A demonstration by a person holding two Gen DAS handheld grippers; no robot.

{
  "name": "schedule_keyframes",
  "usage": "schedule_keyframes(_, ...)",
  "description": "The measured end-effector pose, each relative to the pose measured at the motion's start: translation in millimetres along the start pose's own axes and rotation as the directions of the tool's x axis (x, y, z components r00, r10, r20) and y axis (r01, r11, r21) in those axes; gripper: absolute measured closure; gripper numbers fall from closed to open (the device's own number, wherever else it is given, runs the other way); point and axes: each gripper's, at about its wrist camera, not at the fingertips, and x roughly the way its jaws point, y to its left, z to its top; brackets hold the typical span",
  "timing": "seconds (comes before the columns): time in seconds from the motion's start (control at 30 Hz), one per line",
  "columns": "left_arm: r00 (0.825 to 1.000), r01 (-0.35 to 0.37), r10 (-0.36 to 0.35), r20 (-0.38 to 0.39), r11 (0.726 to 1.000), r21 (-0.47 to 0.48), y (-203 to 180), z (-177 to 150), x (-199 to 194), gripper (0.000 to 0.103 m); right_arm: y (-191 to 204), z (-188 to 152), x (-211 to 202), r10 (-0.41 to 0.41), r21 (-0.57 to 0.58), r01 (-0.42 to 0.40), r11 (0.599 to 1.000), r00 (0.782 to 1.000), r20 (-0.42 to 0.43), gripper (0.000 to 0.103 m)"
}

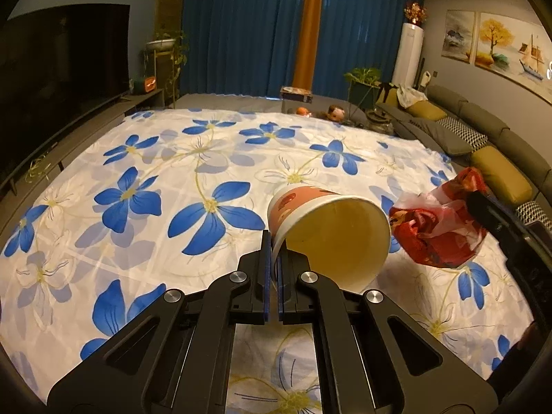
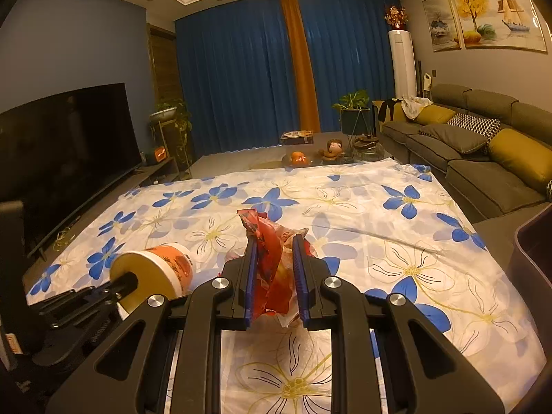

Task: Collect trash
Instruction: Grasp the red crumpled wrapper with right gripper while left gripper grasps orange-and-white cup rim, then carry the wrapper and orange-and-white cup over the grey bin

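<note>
The left gripper is clenched on the rim of a round orange-and-white paper cup, pinching the wall between its blue pads so the cup hangs tilted on its side above the white tablecloth with blue flowers, open mouth facing the camera. In the right wrist view the right gripper grasps a crumpled red-and-clear plastic wrapper between its fingers, lifted over the cloth. The wrapper sits just beside the cup's mouth, on its right, close but apart. A dark bin wall shows at the right edge. Further off stand a black flat television, a grey sofa with yellow cushions and blue curtains.
</note>
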Motion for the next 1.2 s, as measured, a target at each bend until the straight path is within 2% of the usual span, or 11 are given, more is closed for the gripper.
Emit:
schedule_keyframes(0.27, 0.999, 0.010, -0.009, 0.053, 1.000, -0.004, 5, 6, -29, 0.101, 4, 5, -6, 0.001, -0.011, -0.001, 1.000, 1.000, 0.015, 0.082)
schedule_keyframes(0.5, 0.995, 0.008, -0.010, 0.099, 1.000, 0.018, -1, 9, -58, 0.101, 5, 13, -40, 0.008, -0.024, -0.006, 1.000, 0.998, 0.055, 0.082)
schedule_keyframes(0.6, 0.993, 0.032, -0.036, 0.114, 0.999, 0.035, -11, 9, -72, 0.101, -2, 14, -60, 0.003, -0.023, -0.001, 1.000, 0.997, 0.073, 0.082)
schedule_keyframes(0.9, 0.979, 0.135, -0.153, 0.133, 0.982, 0.134, -75, -2, -106, 0.101, -47, 10, -135, -0.077, -0.009, 0.079, 0.997, 0.987, 0.139, 0.082)
schedule_keyframes(1.1, 0.961, 0.220, -0.250, 0.119, 0.951, 0.218, -136, -15, -121, 0.101, -92, 1, -175, -0.163, 0.029, 0.160, 0.987, 0.972, 0.168, 0.082)
schedule_keyframes(1.2, 0.947, 0.275, -0.308, 0.093, 0.924, 0.266, -174, -24, -124, 0.101, -118, -4, -193, -0.221, 0.052, 0.215, 0.975, 0.959, 0.174, 0.082)
